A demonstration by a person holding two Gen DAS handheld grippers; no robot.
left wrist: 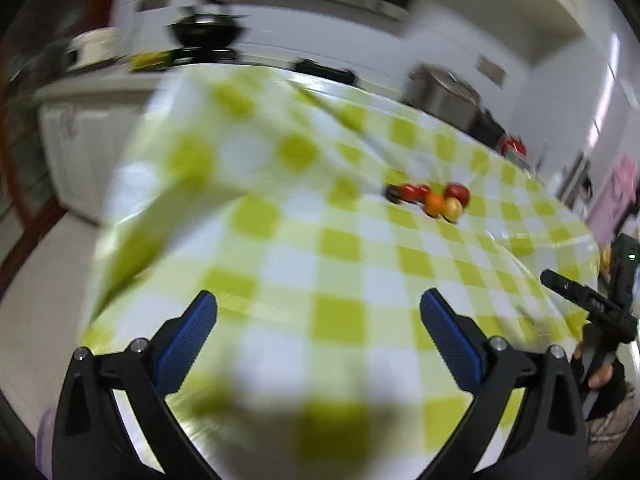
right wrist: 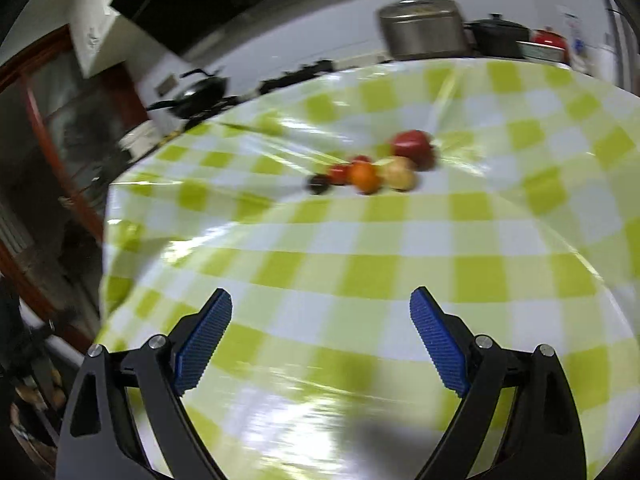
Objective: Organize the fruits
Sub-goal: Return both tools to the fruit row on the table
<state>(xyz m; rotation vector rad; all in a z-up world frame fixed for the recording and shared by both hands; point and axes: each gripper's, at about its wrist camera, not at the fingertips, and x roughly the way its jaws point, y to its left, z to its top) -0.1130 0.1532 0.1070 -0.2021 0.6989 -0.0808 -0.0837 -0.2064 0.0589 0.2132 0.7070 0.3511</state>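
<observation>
Both grippers sit nearest the cameras, the left gripper point(left wrist: 318, 316) and right gripper point(right wrist: 320, 312) each with blue fingers point(right wrist: 204, 340) spread wide and empty, likely readied for a reach. Beyond them lies the checkered surface point(right wrist: 360, 264), bare in between. Farther off, the fruits point(right wrist: 372, 170) cluster touching one another, well apart from either gripper, unsorted.
</observation>
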